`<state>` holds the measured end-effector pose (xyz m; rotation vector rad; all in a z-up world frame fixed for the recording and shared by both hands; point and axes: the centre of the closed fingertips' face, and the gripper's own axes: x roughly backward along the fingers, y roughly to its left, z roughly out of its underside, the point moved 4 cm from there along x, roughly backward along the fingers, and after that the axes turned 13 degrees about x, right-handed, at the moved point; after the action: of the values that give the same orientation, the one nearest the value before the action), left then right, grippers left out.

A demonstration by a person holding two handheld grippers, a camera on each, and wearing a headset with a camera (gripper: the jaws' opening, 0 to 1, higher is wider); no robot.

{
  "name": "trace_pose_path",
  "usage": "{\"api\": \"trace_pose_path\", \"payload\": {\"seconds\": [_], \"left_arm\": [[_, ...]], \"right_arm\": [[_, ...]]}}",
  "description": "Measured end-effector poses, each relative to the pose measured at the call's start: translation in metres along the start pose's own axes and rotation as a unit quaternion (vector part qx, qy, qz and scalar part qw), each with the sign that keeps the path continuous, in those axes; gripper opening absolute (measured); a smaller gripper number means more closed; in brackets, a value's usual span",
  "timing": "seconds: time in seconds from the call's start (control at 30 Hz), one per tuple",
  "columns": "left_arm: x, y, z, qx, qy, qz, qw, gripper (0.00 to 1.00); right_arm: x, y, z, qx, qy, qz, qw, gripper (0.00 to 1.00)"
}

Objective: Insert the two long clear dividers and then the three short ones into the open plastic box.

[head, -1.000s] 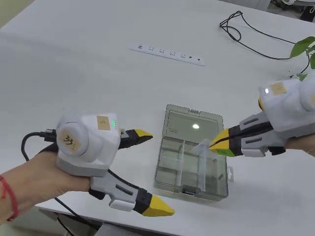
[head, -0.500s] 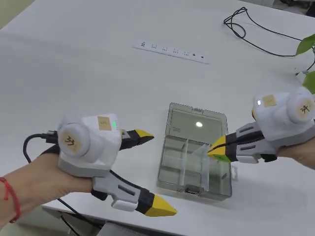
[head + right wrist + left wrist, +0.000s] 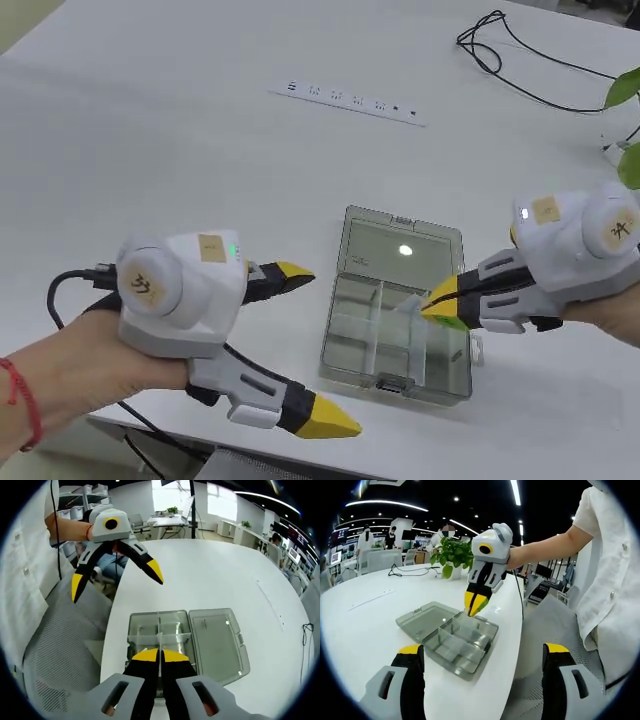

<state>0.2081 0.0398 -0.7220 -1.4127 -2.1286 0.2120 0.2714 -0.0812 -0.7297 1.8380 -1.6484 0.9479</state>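
Where the clear divider [image 3: 159,642] is: pinched at its near end by my right gripper [image 3: 432,303], low over the right-hand part of the box [image 3: 335,345]; I cannot tell whether it touches the floor of the tray.
Divider material: thin, flat, colourless plastic; faint from the head view, a fine bright line in the right gripper view.
Divider direction: edge-on to my right gripper, with its long axis running straight out from the jaw tips, parallel to the hinge side.
Box body: smoky grey translucent plastic, rectangular with rounded corners, with a small latch on the near wall.
Lid [image 3: 400,243]: folded open, lying flat on the table [image 3: 150,150] on the side away from me.
Fitted dividers [image 3: 372,325]: clear walls standing upright in the tray, one running from hinge side to latch side, with a cross wall to its left.
Right gripper state: jaws pressed together on the divider, yellow tips angled down into the tray.
Left gripper [image 3: 310,348]: jaws spread wide, holding nothing, left of the box and apart from it.
Table surface: smooth and white; the box sits near its front edge.
Further off: white power strip [image 3: 350,103], black cable [image 3: 520,60], green plant [image 3: 625,90].
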Motion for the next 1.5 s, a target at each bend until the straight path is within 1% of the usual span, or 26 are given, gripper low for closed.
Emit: {"api": "trace_pose_path", "payload": {"seconds": [0.07, 0.1, 0.13, 0.2, 0.43, 0.6, 0.93, 1.13, 1.2, 1.3, 1.5], "left_arm": [[0.0, 0.0, 0.001, 0.0, 0.001, 0.0, 1.0, 1.0], [-0.001, 0.0, 0.001, 0.0, 0.001, 0.0, 1.0, 1.0], [-0.001, 0.0, 0.001, 0.001, 0.001, 0.001, 1.0, 1.0], [-0.001, -0.001, 0.001, 0.002, 0.001, 0.001, 1.0, 1.0], [-0.001, 0.0, 0.002, 0.002, 0.003, 0.002, 1.0, 1.0], [0.0, 0.0, 0.002, 0.003, 0.003, 0.003, 1.0, 1.0], [0.001, 0.002, 0.004, 0.003, 0.005, 0.002, 1.0, 1.0], [0.002, 0.002, 0.004, 0.005, 0.004, 0.0, 1.0, 1.0], [0.002, 0.002, 0.005, 0.005, 0.006, 0.0, 1.0, 1.0], [0.002, 0.002, 0.005, 0.006, 0.005, 0.001, 1.0, 1.0], [0.002, 0.003, 0.004, 0.006, 0.004, 0.001, 1.0, 1.0]], "right_arm": [[-0.003, 0.003, -0.001, 0.014, -0.001, 0.002, 0.9999, 0.02], [-0.005, 0.004, -0.001, 0.029, 0.002, 0.002, 0.9996, 0.02], [-0.006, 0.004, -0.003, 0.036, -0.002, 0.004, 0.9993, 0.02], [-0.007, 0.004, -0.003, 0.044, 0.001, 0.004, 0.999, 0.02], [-0.01, 0.001, 0.0, 0.038, -0.001, 0.005, 0.9992, 0.02], [-0.016, 0.0, 0.002, 0.036, 0.002, -0.001, 0.9993, 0.02], [-0.031, -0.001, 0.01, 0.035, 0.026, -0.017, 0.9989, 0.02], [-0.043, 0.001, 0.017, 0.039, 0.045, -0.025, 0.9979, 0.02], [-0.046, 0.001, 0.019, 0.048, 0.054, -0.028, 0.997, 0.02], [-0.048, 0.002, 0.02, 0.054, 0.064, -0.03, 0.9961, 0.02], [-0.05, 0.003, 0.022, 0.057, 0.072, -0.034, 0.9952, 0.02]]}}
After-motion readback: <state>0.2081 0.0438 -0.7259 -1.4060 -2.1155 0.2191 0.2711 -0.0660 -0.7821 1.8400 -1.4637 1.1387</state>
